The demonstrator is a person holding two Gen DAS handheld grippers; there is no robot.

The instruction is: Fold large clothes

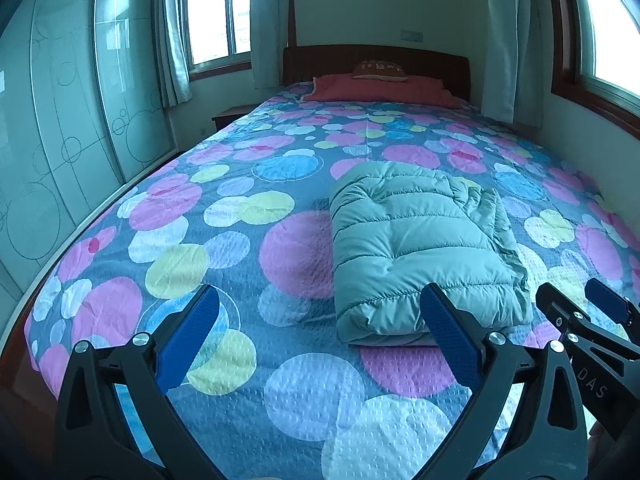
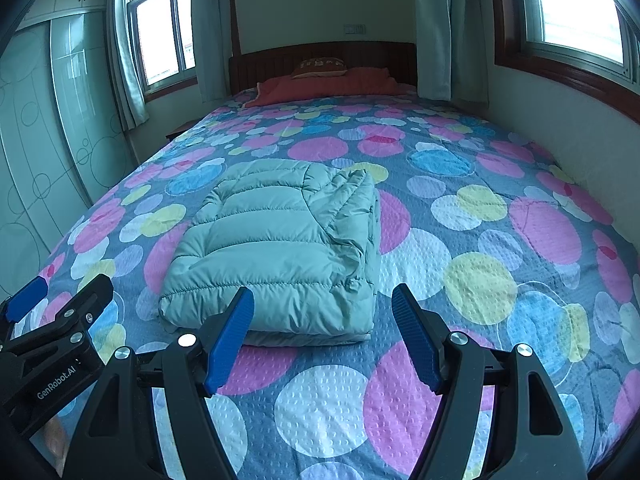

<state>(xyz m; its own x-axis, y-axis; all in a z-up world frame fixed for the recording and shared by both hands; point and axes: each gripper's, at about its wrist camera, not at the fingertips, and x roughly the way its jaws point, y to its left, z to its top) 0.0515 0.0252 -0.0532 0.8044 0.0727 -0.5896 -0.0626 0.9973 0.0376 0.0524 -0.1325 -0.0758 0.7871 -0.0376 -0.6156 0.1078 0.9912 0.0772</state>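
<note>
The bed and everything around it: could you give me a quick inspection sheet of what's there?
Surface: bed cover with coloured circles, spread flat.
Job's things: pale green puffer jacket, folded into a compact bundle, lying on the cover.
Clutter: red blanket and a brown cushion by the headboard.
Grippers: left gripper and right gripper, both with jaws open, empty, held short of the jacket.
Cables: nothing seen.
Surroundings: wardrobe with circle-patterned doors on the left, curtained window on the right, another behind.
</note>
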